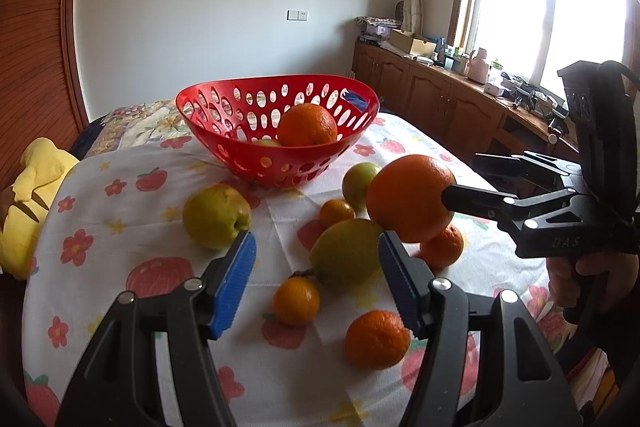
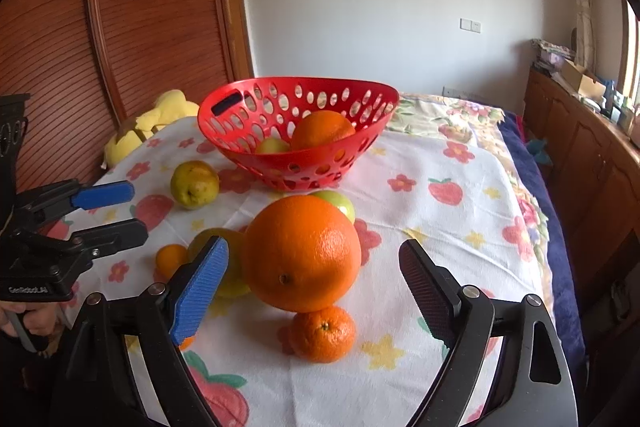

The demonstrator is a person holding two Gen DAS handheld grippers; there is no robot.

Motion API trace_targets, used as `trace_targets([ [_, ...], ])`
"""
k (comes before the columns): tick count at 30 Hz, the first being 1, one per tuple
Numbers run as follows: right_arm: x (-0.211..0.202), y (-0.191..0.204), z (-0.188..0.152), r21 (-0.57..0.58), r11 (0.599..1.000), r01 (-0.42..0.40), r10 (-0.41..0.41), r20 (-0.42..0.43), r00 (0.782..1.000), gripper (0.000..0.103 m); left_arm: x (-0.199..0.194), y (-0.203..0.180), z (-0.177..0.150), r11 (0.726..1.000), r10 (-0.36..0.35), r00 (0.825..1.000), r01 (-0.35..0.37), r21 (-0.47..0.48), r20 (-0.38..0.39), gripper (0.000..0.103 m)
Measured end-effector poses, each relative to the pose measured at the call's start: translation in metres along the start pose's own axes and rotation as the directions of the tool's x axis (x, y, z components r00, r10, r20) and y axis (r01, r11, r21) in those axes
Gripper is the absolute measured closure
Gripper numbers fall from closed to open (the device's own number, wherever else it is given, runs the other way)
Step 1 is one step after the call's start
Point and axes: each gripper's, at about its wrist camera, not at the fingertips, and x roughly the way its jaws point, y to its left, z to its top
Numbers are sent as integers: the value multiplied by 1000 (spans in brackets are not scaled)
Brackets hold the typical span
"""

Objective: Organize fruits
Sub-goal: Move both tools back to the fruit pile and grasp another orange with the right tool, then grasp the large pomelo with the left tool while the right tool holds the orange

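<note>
A red perforated basket [image 1: 224, 131] [image 2: 240, 143] stands at the back of the flowered cloth and holds an orange [image 1: 307, 125] and a green fruit. A large orange [image 1: 408, 197] [image 2: 302, 253] sits in front of it, resting over a small orange [image 2: 324, 333]. My right gripper [image 2: 314, 287] is open with its jaws on either side of the large orange, not touching it. My left gripper [image 1: 316, 281] is open over a green pear [image 1: 346, 253] and small oranges [image 1: 296, 301]. Another pear [image 1: 216, 215] lies to the left.
A yellow plush toy [image 1: 28, 195] lies at the cloth's left edge by a wooden louvred door [image 2: 100, 27]. A wooden cabinet [image 1: 440, 99] with clutter runs under the window on the right. A green apple [image 1: 360, 181] sits behind the large orange.
</note>
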Motion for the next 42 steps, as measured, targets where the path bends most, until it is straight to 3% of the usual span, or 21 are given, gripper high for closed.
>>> trace_targets([
  [29, 60, 5, 3, 32, 999, 7, -2, -156, 988, 12, -4, 4, -25, 1000, -2, 1000, 1, -15, -22, 38],
  [38, 68, -3, 4, 98, 995, -18, 33, -153, 988, 10, -3, 3, -28, 1000, -4, 1000, 3, -20, -25, 38],
  [42, 68, -3, 3, 111, 992, -55, 71, -147, 987, 18, -1, 2, -30, 1000, -5, 1000, 5, -23, -30, 38],
])
